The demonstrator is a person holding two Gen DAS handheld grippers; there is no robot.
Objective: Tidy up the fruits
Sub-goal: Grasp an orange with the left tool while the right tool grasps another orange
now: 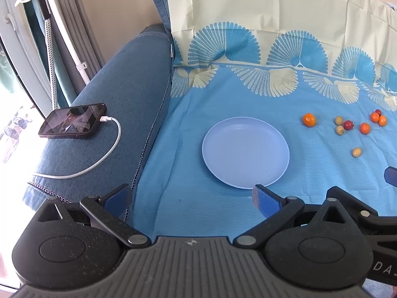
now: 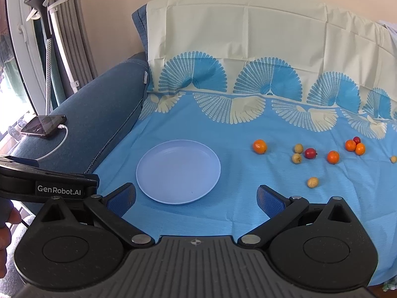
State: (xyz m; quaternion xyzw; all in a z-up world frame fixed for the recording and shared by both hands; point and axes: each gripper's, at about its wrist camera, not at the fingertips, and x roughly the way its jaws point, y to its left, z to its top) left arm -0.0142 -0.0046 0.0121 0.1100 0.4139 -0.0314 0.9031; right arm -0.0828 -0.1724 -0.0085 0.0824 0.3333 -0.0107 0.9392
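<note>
A pale blue plate (image 1: 245,152) lies bare on the blue sheet; it also shows in the right wrist view (image 2: 178,171). Small fruits lie scattered to its right: several oranges, the nearest one (image 1: 309,119) (image 2: 259,146), two red fruits, one (image 1: 348,125) (image 2: 310,153), and several yellow-brown ones, the closest (image 1: 356,152) (image 2: 312,182). My left gripper (image 1: 191,200) is open and empty just short of the plate's near rim. My right gripper (image 2: 196,200) is open and empty, near the plate's right front.
The sheet (image 2: 248,213) covers a blue sofa seat and backrest. A phone (image 1: 73,121) on a white charging cable (image 1: 109,154) lies on the sofa armrest at the left. A garment steamer stand (image 2: 49,24) and curtains are at the far left.
</note>
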